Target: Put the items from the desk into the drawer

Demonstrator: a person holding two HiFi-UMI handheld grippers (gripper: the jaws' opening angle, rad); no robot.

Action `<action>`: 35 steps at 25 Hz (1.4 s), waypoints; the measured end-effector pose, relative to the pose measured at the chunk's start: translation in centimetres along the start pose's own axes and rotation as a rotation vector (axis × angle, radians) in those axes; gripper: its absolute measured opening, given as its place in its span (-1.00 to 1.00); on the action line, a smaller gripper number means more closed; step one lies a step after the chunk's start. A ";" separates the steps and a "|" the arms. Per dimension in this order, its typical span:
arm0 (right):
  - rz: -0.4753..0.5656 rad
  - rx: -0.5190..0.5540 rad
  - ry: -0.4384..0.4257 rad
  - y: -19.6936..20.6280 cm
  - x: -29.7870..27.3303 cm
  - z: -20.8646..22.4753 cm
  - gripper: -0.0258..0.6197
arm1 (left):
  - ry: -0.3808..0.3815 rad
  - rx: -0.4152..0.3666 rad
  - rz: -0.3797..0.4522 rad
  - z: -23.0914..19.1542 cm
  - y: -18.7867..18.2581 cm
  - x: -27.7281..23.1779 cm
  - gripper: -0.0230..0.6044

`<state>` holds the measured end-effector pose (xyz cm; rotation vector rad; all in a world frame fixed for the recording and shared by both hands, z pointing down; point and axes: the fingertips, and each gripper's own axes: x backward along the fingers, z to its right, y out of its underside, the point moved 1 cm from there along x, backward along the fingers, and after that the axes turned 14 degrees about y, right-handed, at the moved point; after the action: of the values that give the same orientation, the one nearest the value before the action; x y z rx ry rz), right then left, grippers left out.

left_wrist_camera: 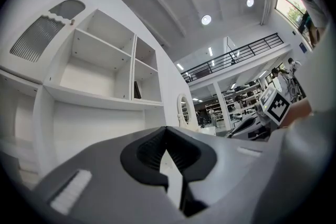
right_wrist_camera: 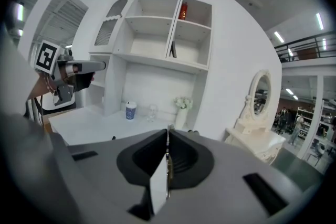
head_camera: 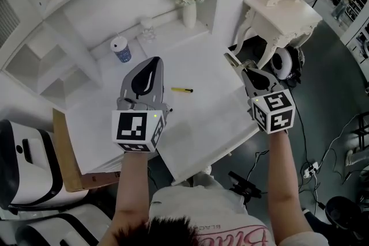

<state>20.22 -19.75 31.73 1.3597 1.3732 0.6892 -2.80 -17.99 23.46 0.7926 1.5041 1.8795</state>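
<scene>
- The yellow pen (head_camera: 182,90) lies flat on the white surface (head_camera: 219,118), out in the open with nothing touching it.
- Its long side runs left to right in the head view, and its dark tip points right.
- The pen is between the two hands. It is just to the right of the left hand-held gripper (head_camera: 153,61), so I think the left one is nearer.
- The right hand-held gripper (head_camera: 232,60) is farther from the pen, over the right edge of the surface.
- Both are held up in the air above the surface, not down by the pen.
- The left hand-held gripper has its jaws pressed together at the tips, with nothing in them.
- The right hand-held gripper has its jaws pressed together too, and I see nothing held.
- So the jaws must spread before they can pinch the pen across its thin side.
- At the back of the surface stand a blue cup with a white lid (head_camera: 121,49), a small glass (head_camera: 148,29) and a vase of flowers (head_camera: 189,7). They are well apart from the pen.
- Nothing stands in the way of the pen.
- A white dressing table with a mirror (head_camera: 282,14) stands at the right.
- I cannot see the drawer.
</scene>
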 end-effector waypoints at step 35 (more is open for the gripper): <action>-0.551 -0.430 0.043 24.8 -2.6 0.7 -0.87 | 0.054 0.089 -0.177 2.4 8.6 -5.1 -0.90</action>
<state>29.11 -17.59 54.92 0.5909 1.4437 0.5909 1.55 -21.92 31.87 0.6298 1.6447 1.7265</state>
